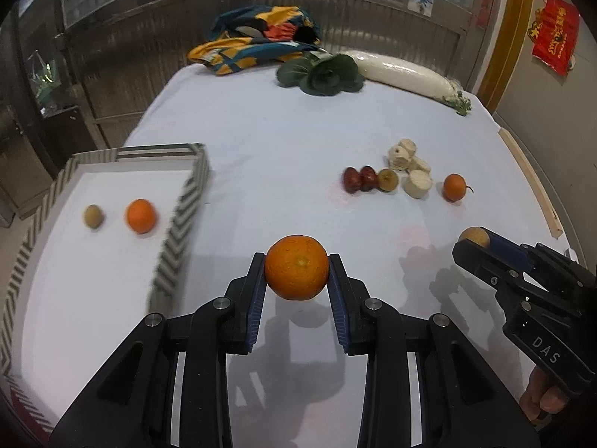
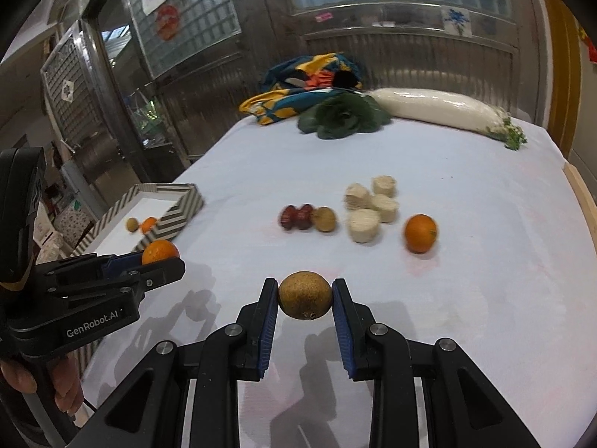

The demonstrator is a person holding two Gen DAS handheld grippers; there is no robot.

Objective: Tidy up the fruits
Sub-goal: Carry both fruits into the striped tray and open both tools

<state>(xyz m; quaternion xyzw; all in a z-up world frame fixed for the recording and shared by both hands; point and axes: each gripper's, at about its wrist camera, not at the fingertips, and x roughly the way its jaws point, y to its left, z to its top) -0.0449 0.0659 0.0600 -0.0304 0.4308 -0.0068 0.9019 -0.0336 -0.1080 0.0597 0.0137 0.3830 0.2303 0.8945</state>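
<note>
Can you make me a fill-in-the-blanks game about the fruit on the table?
1. The left gripper squeezes an ____.
2. The right gripper squeezes a small ____ fruit.
3. The striped tray already holds ____ fruits.
4. The long white radish lies beside some ____ leaves.

Answers: orange, brown, two, green

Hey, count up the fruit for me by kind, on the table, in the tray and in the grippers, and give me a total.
Oranges: 3
Brown-green round fruits: 3
Red dates: 2
Total: 8
</note>
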